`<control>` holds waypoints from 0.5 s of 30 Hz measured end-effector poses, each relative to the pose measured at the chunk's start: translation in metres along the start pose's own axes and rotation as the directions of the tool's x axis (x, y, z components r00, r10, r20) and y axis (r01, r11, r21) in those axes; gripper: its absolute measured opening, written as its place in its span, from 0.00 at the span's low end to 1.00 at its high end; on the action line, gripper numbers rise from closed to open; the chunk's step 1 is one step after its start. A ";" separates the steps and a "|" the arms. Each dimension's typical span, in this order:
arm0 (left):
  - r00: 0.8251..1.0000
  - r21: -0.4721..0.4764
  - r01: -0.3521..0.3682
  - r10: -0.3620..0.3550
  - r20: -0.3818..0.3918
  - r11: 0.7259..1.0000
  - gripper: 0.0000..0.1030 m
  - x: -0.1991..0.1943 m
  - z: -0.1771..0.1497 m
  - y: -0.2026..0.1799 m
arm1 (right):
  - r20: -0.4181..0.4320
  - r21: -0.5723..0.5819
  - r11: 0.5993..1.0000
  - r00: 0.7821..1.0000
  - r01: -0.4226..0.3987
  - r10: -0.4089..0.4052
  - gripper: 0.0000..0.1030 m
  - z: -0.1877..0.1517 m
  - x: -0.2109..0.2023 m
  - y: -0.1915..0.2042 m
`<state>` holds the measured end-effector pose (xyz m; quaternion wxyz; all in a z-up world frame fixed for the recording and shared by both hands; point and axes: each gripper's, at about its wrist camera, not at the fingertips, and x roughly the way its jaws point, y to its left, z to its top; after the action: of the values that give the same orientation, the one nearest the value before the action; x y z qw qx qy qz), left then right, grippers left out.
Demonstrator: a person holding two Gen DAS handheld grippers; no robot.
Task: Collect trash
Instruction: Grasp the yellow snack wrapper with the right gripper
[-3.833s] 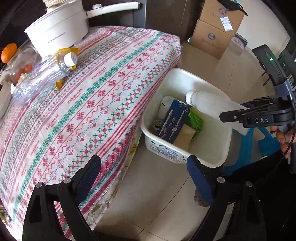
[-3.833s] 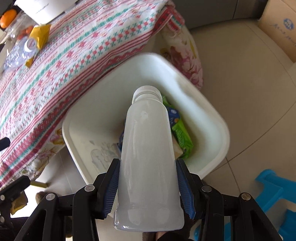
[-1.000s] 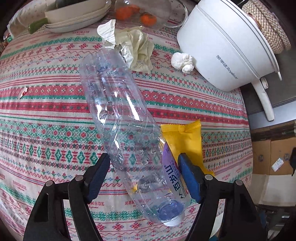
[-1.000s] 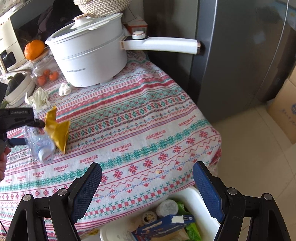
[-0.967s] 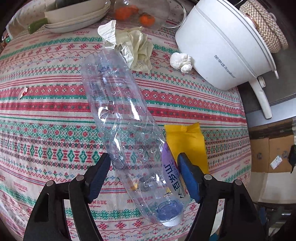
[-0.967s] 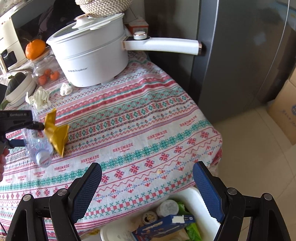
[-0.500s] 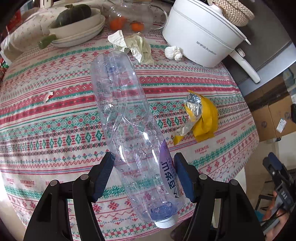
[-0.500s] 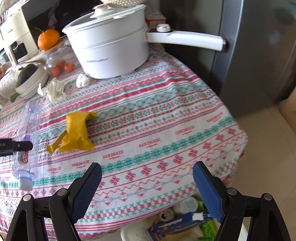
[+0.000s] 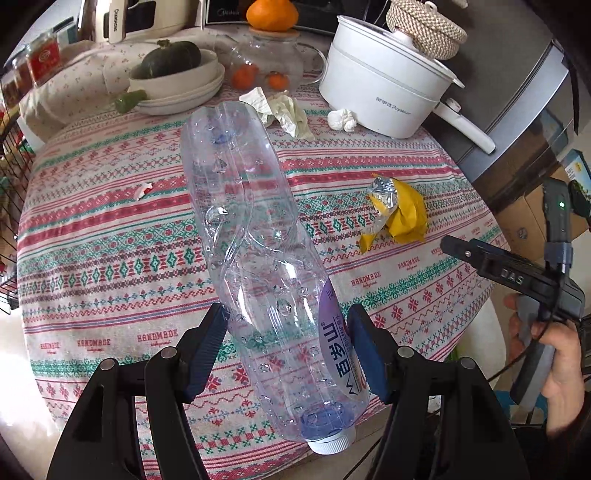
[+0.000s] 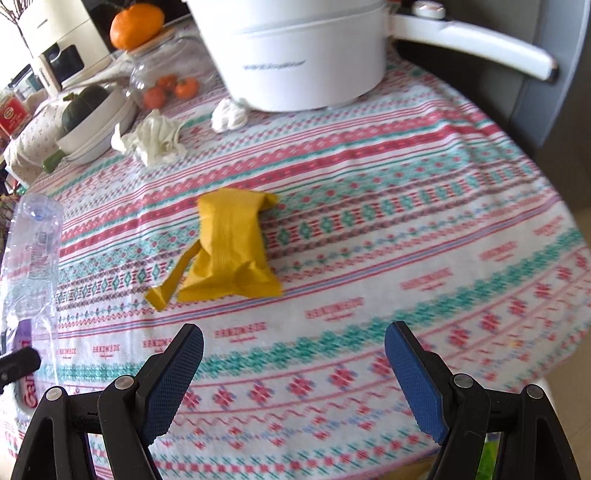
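Writing and labels: "HANDMADE" is repeated along the striped tablecloth [image 9: 110, 258]; "Royalstar" is printed on the white electric pot [image 9: 384, 88]; "DAS" is marked on the right tool as seen from the left wrist view; a purple label with large white characters, not fully legible, is wrapped near the neck of the clear plastic bottle [image 9: 258, 258].

Surroundings: at the far side of the table are found a glass jar [image 9: 266, 62] holding small oranges, with a larger orange [image 9: 272, 14] on its lid; stacked white dishes [image 9: 177, 88] carrying a dark green squash; crumpled tissue [image 9: 280, 109]; and a small white wad [image 9: 341, 120] just beside the pot. A woven basket [image 9: 424, 26] is set on the pot's lid.

Task items and tools: the bottle is gripped by the left tool [image 9: 288, 343] across its lower body, cap toward the camera, and is held above the tablecloth. The yellow wrapper [image 10: 229, 247], crumpled with silver foil showing, lies on the table ahead of the right tool [image 10: 293, 358], whose jaws are spread wide with nothing between them.
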<state>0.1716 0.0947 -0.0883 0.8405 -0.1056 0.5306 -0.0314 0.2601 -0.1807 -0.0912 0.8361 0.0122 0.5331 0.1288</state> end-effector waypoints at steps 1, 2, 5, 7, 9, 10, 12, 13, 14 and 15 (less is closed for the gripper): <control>1.000 0.002 -0.003 0.003 0.007 1.000 0.68 -0.001 0.000 0.000 | -0.005 -0.005 1.000 1.000 -0.006 0.006 0.82 0.003 0.007 0.003; 1.000 0.005 -0.004 0.004 0.012 1.000 0.68 -0.003 0.000 0.002 | -0.007 -0.008 1.000 1.000 -0.005 0.005 0.82 0.006 0.014 0.006; 1.000 0.009 -0.008 0.007 0.021 1.000 0.68 -0.008 -0.002 0.007 | -0.003 -0.003 1.000 1.000 -0.011 0.011 0.82 0.019 0.031 0.010; 1.000 0.002 -0.004 0.003 0.021 1.000 0.68 -0.010 -0.003 0.011 | 0.005 0.000 1.000 1.000 -0.023 0.023 0.81 0.026 0.042 0.012; 1.000 -0.002 0.002 -0.002 0.023 1.000 0.68 -0.011 -0.002 0.014 | 0.006 -0.011 1.000 1.000 -0.008 0.008 0.81 0.031 0.053 0.014; 1.000 -0.001 0.003 -0.003 0.024 1.000 0.68 -0.011 -0.002 0.014 | 0.002 -0.015 1.000 1.000 0.000 0.000 0.80 0.033 0.059 0.014; 1.000 0.005 0.003 -0.003 0.027 1.000 0.68 -0.012 -0.002 0.013 | 0.005 -0.010 1.000 1.000 -0.021 0.021 0.78 0.037 0.067 0.012; 1.000 0.007 0.002 -0.002 0.029 1.000 0.68 -0.012 -0.002 0.013 | 0.012 -0.001 0.999 0.999 -0.046 0.046 0.76 0.038 0.069 0.010; 1.000 0.009 0.001 -0.001 0.030 1.000 0.68 -0.012 -0.002 0.012 | 0.019 0.008 0.997 0.997 -0.071 0.071 0.73 0.040 0.071 0.009; 0.999 0.012 -0.001 0.001 0.032 1.000 0.68 -0.012 -0.002 0.012 | 0.022 0.016 0.995 0.995 -0.096 0.095 0.70 0.042 0.072 0.008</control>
<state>0.1637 0.1077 -0.0816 0.8495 -0.1006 0.5168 -0.0325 0.3249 -0.1516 -0.1362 0.8346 0.0463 0.5239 0.1639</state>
